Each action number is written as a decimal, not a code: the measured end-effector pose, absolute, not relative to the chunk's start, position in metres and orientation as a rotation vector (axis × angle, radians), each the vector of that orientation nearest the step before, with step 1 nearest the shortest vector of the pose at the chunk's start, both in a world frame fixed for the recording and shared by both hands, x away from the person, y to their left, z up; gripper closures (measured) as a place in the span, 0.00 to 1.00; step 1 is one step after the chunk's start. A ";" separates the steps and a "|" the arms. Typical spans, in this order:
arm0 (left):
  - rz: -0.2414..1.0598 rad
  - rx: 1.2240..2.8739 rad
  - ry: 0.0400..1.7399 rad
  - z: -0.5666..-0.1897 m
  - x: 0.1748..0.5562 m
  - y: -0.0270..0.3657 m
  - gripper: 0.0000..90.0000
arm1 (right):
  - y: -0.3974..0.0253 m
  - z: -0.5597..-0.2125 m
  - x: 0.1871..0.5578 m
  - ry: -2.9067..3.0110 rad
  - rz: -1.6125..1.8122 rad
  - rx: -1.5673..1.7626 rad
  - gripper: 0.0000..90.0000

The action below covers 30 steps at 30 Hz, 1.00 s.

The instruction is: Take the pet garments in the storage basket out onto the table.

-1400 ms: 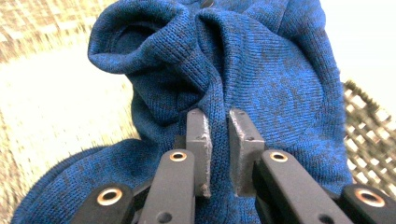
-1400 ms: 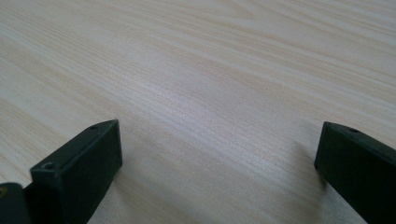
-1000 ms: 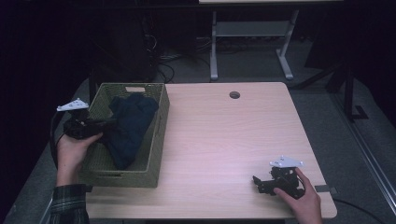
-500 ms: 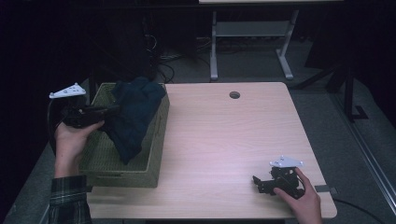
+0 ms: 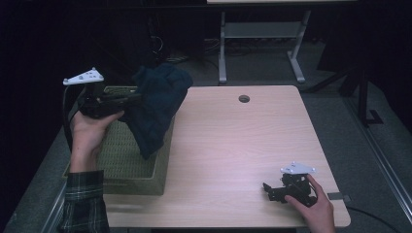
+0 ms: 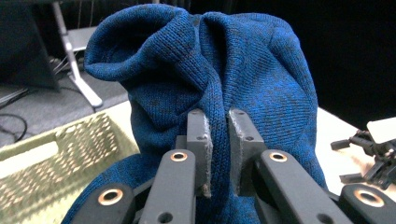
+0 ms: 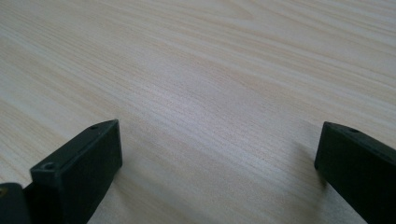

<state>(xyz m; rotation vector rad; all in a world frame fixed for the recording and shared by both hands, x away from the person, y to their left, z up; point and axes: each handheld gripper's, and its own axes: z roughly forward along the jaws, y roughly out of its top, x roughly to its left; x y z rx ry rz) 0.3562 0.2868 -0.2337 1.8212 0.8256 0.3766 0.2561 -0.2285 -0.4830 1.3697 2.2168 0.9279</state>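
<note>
Your table (image 5: 233,145) has a basket (image 5: 131,165) on its left side. Above it hangs the blue sweater (image 5: 158,107), pinched tight by your left gripper (image 6: 217,121). Next, I think, swing it over and lay it down. Your right gripper (image 7: 219,158) rests wide open, holding nothing.

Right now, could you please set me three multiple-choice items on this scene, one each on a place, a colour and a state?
1. Where does the right claw sit?
A. On the table's near right part
B. Inside the basket
C. On the floor

2. What colour is the knitted garment?
A. Red
B. Dark blue
C. White

3. How is the left claw?
A. Wide open, holding nothing
B. Lying flat on the table
C. Shut on the garment

Answers: 1 A, it rests low on the wooden table; 2 B, the knit is blue; 3 C, its jaws pinch a fold above the green woven basket.
</note>
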 end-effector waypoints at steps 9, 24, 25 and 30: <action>0.371 1.798 0.764 -0.219 0.362 0.257 0.90 | -0.228 -0.483 0.256 2.217 0.928 1.370 0.00; 0.294 1.818 0.663 -0.221 0.376 0.194 0.90 | -0.228 -0.483 0.256 2.217 0.927 1.374 0.00; 0.291 1.820 0.656 -0.222 0.376 0.189 0.90 | -0.228 -0.483 0.256 2.217 0.927 1.374 0.00; 0.257 1.829 0.629 -0.227 0.381 0.162 0.90 | -0.228 -0.483 0.256 2.217 0.926 1.371 0.00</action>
